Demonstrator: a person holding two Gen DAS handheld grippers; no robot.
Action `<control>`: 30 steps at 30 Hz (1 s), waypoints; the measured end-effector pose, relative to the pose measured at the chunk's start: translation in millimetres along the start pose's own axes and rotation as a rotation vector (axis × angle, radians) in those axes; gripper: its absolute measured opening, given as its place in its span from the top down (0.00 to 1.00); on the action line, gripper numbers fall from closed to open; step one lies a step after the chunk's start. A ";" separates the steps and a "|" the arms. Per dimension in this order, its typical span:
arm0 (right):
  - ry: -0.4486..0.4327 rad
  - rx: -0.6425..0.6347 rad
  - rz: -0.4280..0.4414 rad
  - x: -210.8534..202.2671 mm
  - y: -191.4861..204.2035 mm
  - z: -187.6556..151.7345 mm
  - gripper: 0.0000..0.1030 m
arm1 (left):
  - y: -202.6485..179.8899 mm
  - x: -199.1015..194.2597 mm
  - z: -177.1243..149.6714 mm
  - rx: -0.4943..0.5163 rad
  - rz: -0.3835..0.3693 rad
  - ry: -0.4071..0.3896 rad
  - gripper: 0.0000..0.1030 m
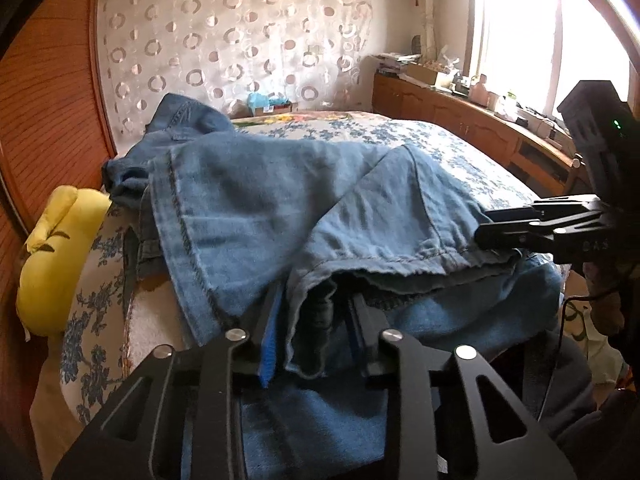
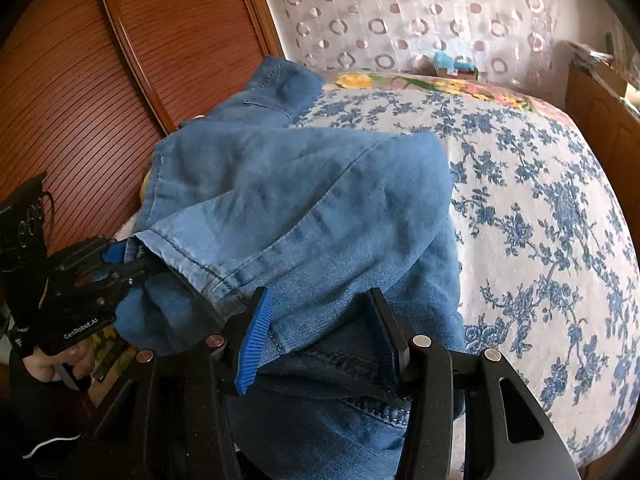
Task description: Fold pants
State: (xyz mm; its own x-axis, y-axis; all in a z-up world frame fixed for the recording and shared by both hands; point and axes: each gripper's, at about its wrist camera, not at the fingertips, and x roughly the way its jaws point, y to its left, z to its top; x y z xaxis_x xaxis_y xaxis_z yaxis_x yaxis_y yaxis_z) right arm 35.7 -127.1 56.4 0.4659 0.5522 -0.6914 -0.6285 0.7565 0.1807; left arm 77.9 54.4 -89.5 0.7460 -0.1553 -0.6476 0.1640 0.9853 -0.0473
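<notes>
Blue denim pants (image 1: 280,200) lie folded over on the floral bed, also in the right wrist view (image 2: 304,200). The leg hems are laid back over the waist part near the bed's front edge. My left gripper (image 1: 312,332) has its fingers around the hem of one leg; the cloth covers the tips. It shows at the left of the right wrist view (image 2: 128,264). My right gripper (image 2: 320,340) stands with jaws apart around the hem edge of the other leg. In the left wrist view it (image 1: 504,228) reaches in from the right at that hem.
The bed (image 2: 540,220) has a white cover with blue flowers. A yellow pillow (image 1: 52,260) lies at its left edge by a wooden wardrobe (image 1: 48,100). A wooden cabinet (image 1: 460,120) with clutter runs under the window on the right. A patterned curtain (image 1: 240,40) hangs behind.
</notes>
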 end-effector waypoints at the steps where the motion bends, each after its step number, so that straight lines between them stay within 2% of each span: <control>1: 0.000 0.001 0.002 -0.5 3.5 -2.1 0.52 | -0.6 1.0 0.6 0.004 -0.001 0.000 0.71; 2: -0.002 -0.001 0.002 -0.7 5.5 -1.5 0.54 | -1.3 2.2 1.6 0.009 -0.003 0.003 0.72; 3: -0.008 -0.010 0.005 -0.9 7.8 -1.0 0.62 | -2.4 3.9 2.3 0.013 -0.004 0.007 0.80; 4: -0.009 -0.024 0.002 -0.3 9.7 0.2 0.83 | -3.5 4.5 2.9 0.016 -0.002 0.010 0.82; 5: -0.016 -0.030 -0.004 4.2 4.3 3.7 0.93 | -4.7 2.9 3.4 0.019 -0.002 0.006 0.87; 7: -0.053 -0.055 0.019 -5.8 6.9 9.3 0.97 | -5.1 -3.7 5.2 0.023 -0.008 -0.009 0.90; 15: -0.230 -0.181 -0.046 -67.2 23.0 65.6 0.99 | -14.6 -61.3 19.6 0.012 -0.087 -0.114 0.91; 20: -0.262 -0.271 -0.050 -78.3 49.0 103.5 0.99 | -16.0 -93.9 22.6 -0.022 -0.151 -0.155 0.92; 23: -0.247 -0.325 -0.030 -66.0 72.4 120.6 0.99 | -11.9 -95.9 20.4 -0.034 -0.133 -0.147 0.92; 30: -0.149 -0.372 0.011 11.0 89.1 144.3 0.99 | 5.7 -69.7 -2.9 -0.094 -0.103 -0.053 0.91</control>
State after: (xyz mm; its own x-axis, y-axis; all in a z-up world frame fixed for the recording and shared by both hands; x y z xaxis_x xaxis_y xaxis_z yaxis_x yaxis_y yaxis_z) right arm 74.7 -3.0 165.9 0.5262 0.6249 -0.5767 -0.8038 0.5869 -0.0976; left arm 24.9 71.1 -46.9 0.7619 -0.2568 -0.5945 0.1818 0.9659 -0.1843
